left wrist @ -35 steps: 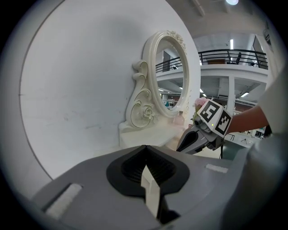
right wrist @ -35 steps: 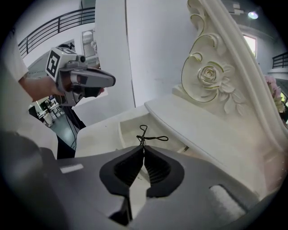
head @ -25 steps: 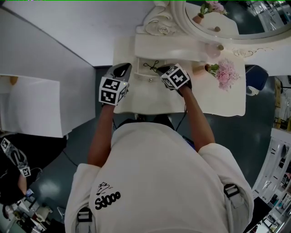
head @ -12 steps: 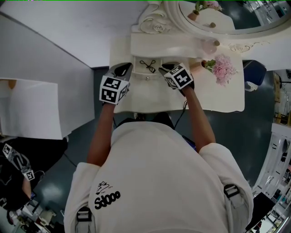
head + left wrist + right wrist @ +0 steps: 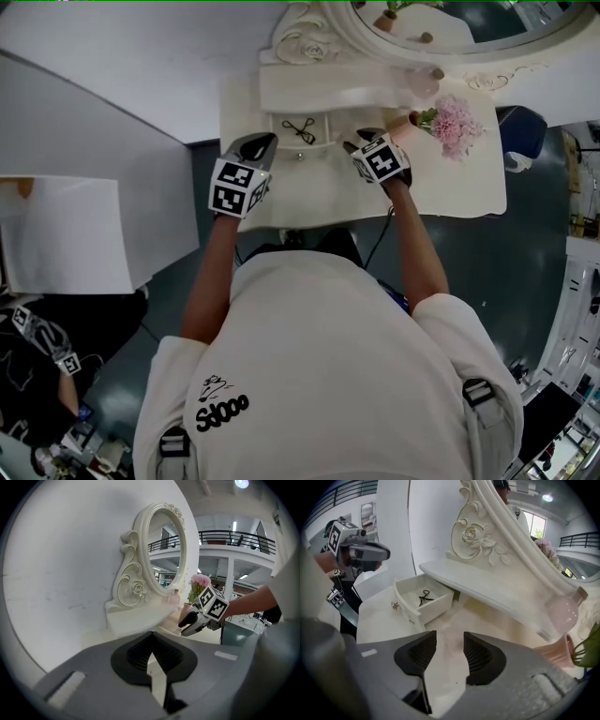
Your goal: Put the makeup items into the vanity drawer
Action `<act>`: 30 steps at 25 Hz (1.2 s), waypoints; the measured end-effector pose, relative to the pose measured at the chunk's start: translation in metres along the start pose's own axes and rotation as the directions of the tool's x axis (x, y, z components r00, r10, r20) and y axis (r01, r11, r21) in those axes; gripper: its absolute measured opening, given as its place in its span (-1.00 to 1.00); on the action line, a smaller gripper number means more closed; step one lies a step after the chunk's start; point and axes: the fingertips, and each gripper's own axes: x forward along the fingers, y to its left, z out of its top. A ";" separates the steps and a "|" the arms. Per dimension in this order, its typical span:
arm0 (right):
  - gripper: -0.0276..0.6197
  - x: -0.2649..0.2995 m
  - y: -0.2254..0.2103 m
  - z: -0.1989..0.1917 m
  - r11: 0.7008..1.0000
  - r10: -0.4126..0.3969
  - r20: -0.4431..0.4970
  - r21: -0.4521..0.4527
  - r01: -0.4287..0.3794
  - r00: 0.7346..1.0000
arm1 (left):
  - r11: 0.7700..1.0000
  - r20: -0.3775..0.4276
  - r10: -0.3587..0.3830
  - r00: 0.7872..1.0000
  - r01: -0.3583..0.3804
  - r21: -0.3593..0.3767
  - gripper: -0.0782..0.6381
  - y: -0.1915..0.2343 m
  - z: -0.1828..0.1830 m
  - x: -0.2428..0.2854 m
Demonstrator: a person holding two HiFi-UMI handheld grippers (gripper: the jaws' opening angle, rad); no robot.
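The vanity's small drawer (image 5: 302,139) stands pulled open, and a black, scissor-like makeup tool (image 5: 300,129) lies inside it. The right gripper view shows the same drawer (image 5: 412,609) and tool (image 5: 424,596) ahead to the left. My right gripper (image 5: 367,142) hovers over the tabletop just right of the drawer; its jaws (image 5: 449,641) are opening and nothing is between them. My left gripper (image 5: 255,146) is held at the drawer's left front corner, shut and empty (image 5: 151,654).
An ornate oval mirror (image 5: 441,28) with a shelf (image 5: 328,94) below it stands at the back of the white vanity top (image 5: 450,192). Pink flowers in a pot (image 5: 455,122) and a pink bottle (image 5: 562,609) sit to the right. A white wall is on the left.
My right gripper has moved right, away from the open drawer, to the tabletop beside it. The left gripper has stayed in place. The black tool still lies in the drawer.
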 end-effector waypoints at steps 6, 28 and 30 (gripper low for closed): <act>-0.32 0.013 0.001 -0.022 0.998 0.012 -0.075 0.068 -0.007 0.997 | 0.999 -0.023 -0.036 0.999 0.037 0.025 -0.73 -0.014 -0.009 -0.004; -0.55 -0.009 -0.021 -0.025 0.984 -0.074 -0.025 0.163 0.077 0.997 | 1.000 0.007 -0.019 1.000 0.019 0.022 -0.73 -0.015 -0.002 -0.009; -0.55 -0.015 -0.017 -0.011 0.986 -0.061 0.023 0.159 0.057 0.998 | 1.000 0.014 -0.014 1.000 0.013 0.019 -0.73 -0.012 -0.001 -0.009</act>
